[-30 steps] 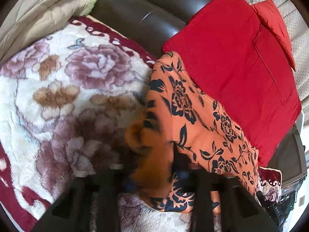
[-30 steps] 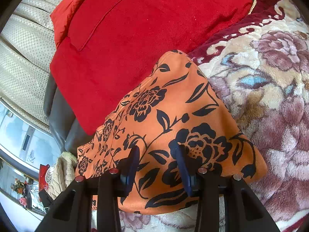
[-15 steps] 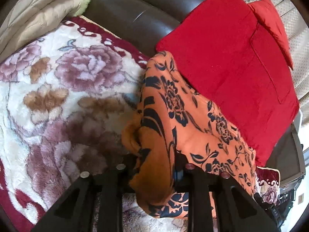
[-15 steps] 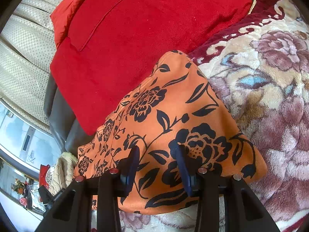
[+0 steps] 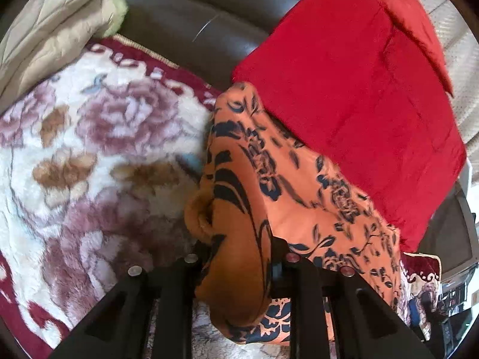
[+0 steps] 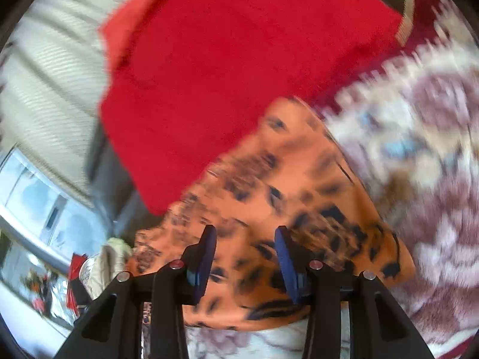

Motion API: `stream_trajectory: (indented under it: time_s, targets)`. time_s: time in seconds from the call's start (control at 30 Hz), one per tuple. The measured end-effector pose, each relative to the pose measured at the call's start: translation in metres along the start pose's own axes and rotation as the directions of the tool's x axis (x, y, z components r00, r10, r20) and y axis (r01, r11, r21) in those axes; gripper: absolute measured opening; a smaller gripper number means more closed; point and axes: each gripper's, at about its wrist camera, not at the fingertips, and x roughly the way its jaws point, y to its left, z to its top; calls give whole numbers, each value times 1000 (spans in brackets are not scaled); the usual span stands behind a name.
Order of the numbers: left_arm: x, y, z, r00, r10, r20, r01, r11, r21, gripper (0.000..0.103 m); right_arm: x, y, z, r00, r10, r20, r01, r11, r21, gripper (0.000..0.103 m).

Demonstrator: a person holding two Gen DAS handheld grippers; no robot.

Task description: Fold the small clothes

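Observation:
An orange garment with a black flower print (image 5: 299, 203) lies on a floral blanket (image 5: 89, 149), its far side against a red cushion (image 5: 344, 89). My left gripper (image 5: 239, 254) has a bunched, lifted fold of the garment's edge between its fingers; its jaws are closing and the pads press on the cloth. In the blurred right wrist view the same garment (image 6: 299, 179) spreads flat below my right gripper (image 6: 245, 239). That gripper hovers just above the cloth, its blue pads (image 6: 206, 251) apart with nothing gripped between them.
A dark leather sofa back (image 5: 194, 6) runs behind the blanket. A beige quilted jacket (image 5: 45, 30) lies at the far left. The red cushion (image 6: 239, 59) leans beside a pale curtain (image 6: 45, 59), with a window (image 6: 36, 203) below it.
The left gripper has gathered the garment's edge into a taller bunch and drawn it nearer. The right gripper has lifted slightly off the cloth and tilted; its view is now blurred.

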Motion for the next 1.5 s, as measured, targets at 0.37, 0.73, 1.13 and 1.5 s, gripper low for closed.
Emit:
stream_trajectory:
  time_s: [0.37, 0.73, 1.13, 1.5]
  targets:
    - [11, 13, 2, 999, -30, -41, 29, 999, -12, 45, 40, 2, -5, 986, -47, -158, 53, 998, 37, 34]
    - [23, 24, -16, 994, -104, 24, 99, 981, 165, 49, 77, 0, 74, 995, -64, -75, 69, 996, 64, 36]
    - [26, 28, -20, 968, -247, 46, 233, 950, 206, 75, 165, 46, 107, 971, -184, -150, 169, 980, -106, 36]
    - [27, 34, -21, 957, -286, 51, 273, 945, 182, 75, 322, 175, 2, 830, -164, -533, -34, 939, -342, 36]
